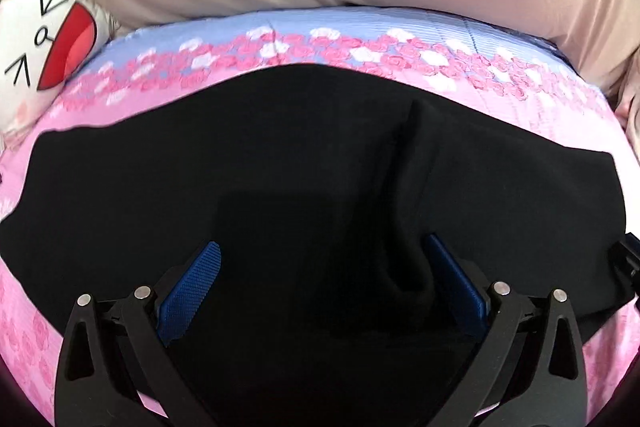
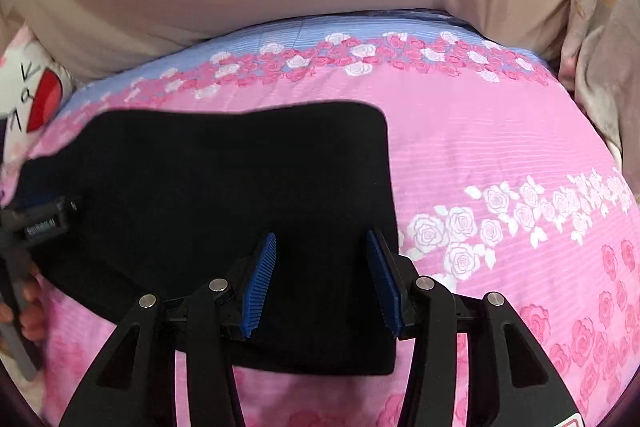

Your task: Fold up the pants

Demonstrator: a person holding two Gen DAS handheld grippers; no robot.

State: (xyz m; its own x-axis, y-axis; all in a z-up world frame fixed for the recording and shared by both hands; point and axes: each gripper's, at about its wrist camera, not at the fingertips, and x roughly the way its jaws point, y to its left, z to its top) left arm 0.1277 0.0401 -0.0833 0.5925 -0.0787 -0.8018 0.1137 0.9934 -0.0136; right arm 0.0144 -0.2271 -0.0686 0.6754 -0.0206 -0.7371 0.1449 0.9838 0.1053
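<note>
Black pants (image 2: 224, 195) lie folded (one raised crease) on pink bedsheet (image 2: 480, 155).

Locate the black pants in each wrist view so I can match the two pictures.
Left wrist: the black pants fill the middle and lower picture, a raised crease right of centre.
Right wrist: the pants lie left and centre; their right edge ends beside the white roses.
Shared landmark: the cartoon-face pillow at the left edge.

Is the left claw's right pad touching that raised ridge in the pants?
Touching. In the left wrist view, the pants ridge rests against the left claw's right pad.
</note>
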